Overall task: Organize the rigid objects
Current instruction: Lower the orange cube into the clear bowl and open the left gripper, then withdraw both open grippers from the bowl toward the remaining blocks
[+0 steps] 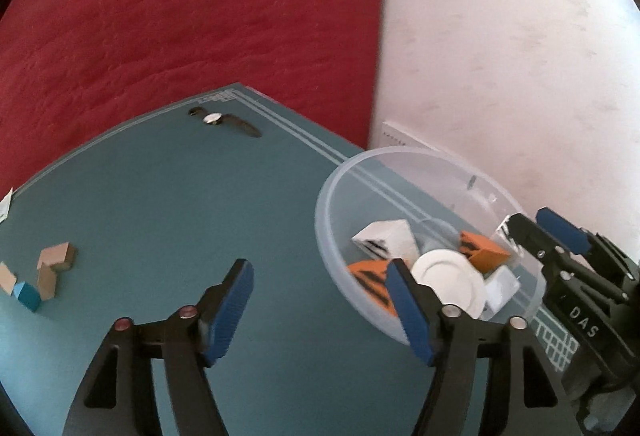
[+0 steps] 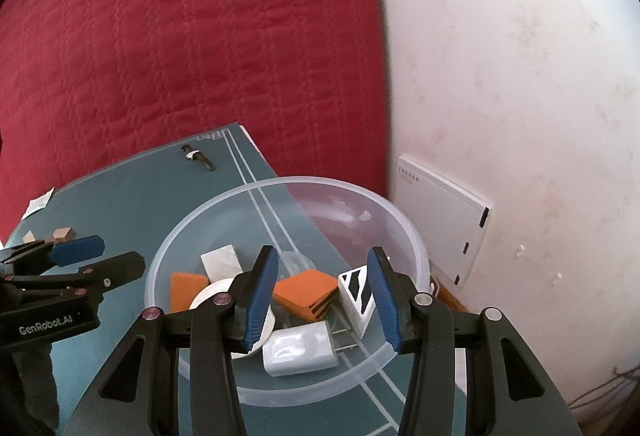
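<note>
Over the teal cutting mat (image 1: 168, 204) that covers the table, the left claw (image 1: 320, 300) stands wide, nothing between its blue-padded fingers (image 1: 230, 312); its right finger overlaps the near rim of the clear round plastic bowl (image 1: 332, 236) in the left wrist view. Whether it touches the rim cannot be told. The right claw (image 2: 323, 296) hangs at the bowl's near side, jaws at a middling gap; in its own view nothing is pinched between the pads, while in the left wrist view one fingertip (image 1: 560, 228) sits right at the far rim, so a hold on the rim cannot be ruled out.

Inside the bowl lie the sorted pieces: two orange blocks with black stripes (image 2: 306, 292), a white block with black stripes (image 2: 358, 296), a small white round plate (image 1: 448, 282), a white charger plug (image 2: 300, 354) and a pale grey block (image 2: 222, 260).

Well apart, at the left edge of the mat, a cluster of tan wooden blocks (image 1: 54, 264) lies loose with a small blue block (image 1: 28, 294) touching them. Near the far corner rests a dark-strapped wristwatch (image 1: 224, 121). Behind the table spreads a red quilted cover (image 1: 192, 8), and beside it a white wall (image 1: 508, 48) with a flat white box (image 2: 440, 220) leaning on it
</note>
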The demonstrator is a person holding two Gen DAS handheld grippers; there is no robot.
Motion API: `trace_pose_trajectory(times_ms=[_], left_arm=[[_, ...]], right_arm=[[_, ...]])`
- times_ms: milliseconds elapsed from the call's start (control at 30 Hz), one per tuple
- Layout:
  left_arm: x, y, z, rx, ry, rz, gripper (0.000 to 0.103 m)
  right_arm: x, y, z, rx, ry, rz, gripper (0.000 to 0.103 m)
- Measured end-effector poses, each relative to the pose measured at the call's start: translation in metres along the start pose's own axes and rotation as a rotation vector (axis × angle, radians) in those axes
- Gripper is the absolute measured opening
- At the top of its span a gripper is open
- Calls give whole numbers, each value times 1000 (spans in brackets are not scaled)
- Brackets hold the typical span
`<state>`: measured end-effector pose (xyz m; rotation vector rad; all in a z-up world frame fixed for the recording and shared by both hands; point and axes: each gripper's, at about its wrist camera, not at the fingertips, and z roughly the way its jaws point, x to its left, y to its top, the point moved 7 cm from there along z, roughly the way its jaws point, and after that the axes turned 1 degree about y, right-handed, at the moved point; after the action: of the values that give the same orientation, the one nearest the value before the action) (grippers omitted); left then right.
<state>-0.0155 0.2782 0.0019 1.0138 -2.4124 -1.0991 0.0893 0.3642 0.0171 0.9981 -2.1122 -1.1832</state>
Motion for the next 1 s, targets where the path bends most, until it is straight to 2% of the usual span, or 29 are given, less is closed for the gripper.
trace_pose_trajectory(times_ms=[167,367,533,1000], left_arm=[[9,-6,-1,-7,62,3,91],[16,-12,-6,-10,101,-7,98],[24,-17,-4,1,132,-17,102],[44,-27,-9,24,165,-63,102]], right_arm=[[3,-5,-1,4,1,-16,48],[4,-8,-1,13,-1,-23,49],[6,-10,-1,16,-3,-28,50],[12,-11,-7,2,-1,-63,52]])
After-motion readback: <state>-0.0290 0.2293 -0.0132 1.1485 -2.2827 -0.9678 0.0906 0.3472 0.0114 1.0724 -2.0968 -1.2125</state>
